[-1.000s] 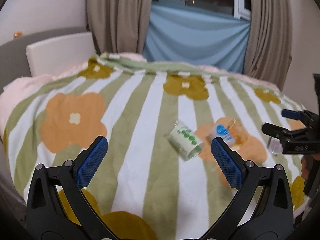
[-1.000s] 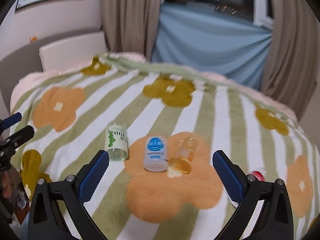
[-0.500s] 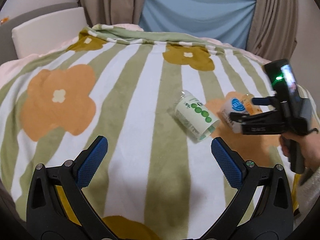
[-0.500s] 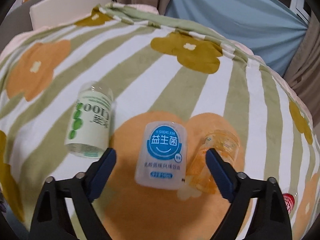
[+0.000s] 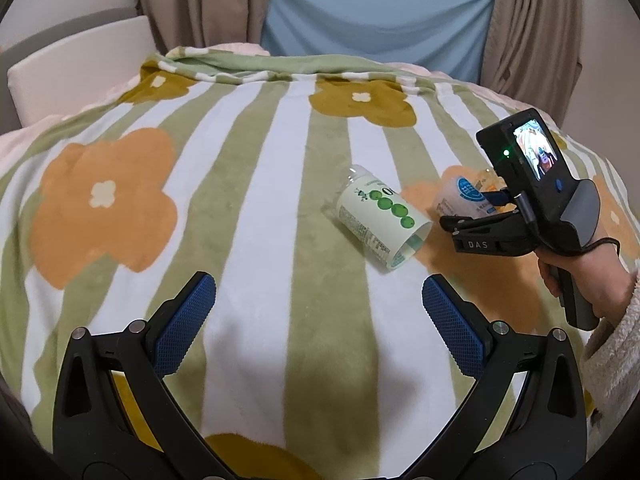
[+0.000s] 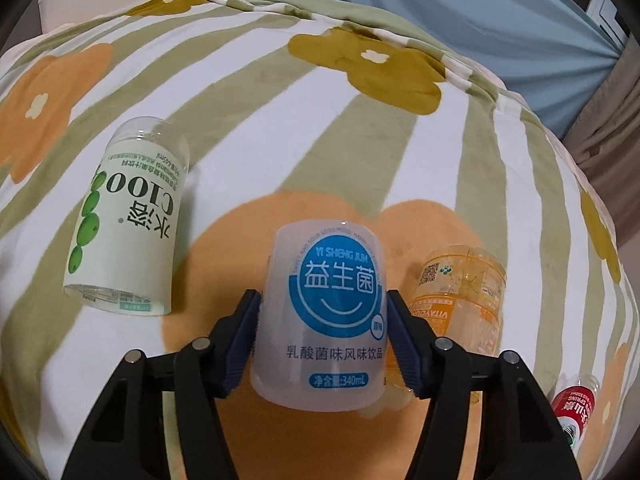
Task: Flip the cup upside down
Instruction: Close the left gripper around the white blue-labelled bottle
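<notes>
translucent white plastic cup with round blue label (image 6: 325,316) lies on its side on the striped floral bed blanket (image 6: 248,128), long axis running away from the camera, open rim nearest. right gripper (image 6: 323,332) fingers pressed against its two sides. left gripper (image 5: 318,316) fingers spread, empty.

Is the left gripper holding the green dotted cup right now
No, the left gripper is open and empty, and the green dotted cup lies on its side ahead of it.
</notes>
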`<act>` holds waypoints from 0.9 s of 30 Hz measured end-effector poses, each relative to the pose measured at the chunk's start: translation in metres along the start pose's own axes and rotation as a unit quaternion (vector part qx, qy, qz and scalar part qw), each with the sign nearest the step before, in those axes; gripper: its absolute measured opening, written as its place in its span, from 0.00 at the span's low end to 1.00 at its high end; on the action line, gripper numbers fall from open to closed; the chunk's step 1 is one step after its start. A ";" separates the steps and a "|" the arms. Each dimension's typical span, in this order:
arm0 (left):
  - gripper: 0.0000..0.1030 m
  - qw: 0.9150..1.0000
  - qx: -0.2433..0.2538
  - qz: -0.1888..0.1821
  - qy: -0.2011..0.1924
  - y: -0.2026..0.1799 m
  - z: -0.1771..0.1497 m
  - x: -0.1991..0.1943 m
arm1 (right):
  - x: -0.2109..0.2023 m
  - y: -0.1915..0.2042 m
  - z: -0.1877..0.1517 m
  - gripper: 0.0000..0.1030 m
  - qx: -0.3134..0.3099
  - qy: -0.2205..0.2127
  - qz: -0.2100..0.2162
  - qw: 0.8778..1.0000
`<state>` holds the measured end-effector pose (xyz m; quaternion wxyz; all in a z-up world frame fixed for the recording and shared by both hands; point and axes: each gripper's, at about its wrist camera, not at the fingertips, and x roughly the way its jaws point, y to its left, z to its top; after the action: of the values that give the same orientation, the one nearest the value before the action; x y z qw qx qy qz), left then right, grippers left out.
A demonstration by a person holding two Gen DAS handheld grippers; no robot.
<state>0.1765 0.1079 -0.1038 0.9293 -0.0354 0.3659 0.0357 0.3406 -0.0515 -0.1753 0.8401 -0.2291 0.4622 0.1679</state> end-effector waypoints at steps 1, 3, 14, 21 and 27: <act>1.00 1.000 0.001 0.002 -0.001 0.000 0.000 -0.002 | -0.001 0.002 0.000 0.55 -0.003 -0.001 -0.002 1.000; 1.00 1.000 0.002 0.002 -0.005 -0.001 0.000 -0.007 | -0.005 0.004 -0.001 0.54 -0.006 -0.009 0.006 1.000; 1.00 0.999 0.028 -0.008 -0.031 -0.013 -0.006 -0.055 | -0.108 0.008 -0.052 0.54 -0.005 -0.059 0.106 0.993; 1.00 0.997 0.061 -0.025 -0.028 -0.035 -0.027 -0.069 | -0.119 0.014 -0.118 0.54 -0.018 -0.020 0.127 0.992; 1.00 0.996 0.086 -0.033 -0.016 -0.056 -0.044 -0.072 | -0.096 0.008 -0.138 0.54 -0.009 0.007 0.142 0.990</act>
<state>0.0992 0.0453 -0.0850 0.9352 0.0333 0.3516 -0.0265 0.1910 -0.1258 -0.1599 0.8026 -0.1696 0.4940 0.2883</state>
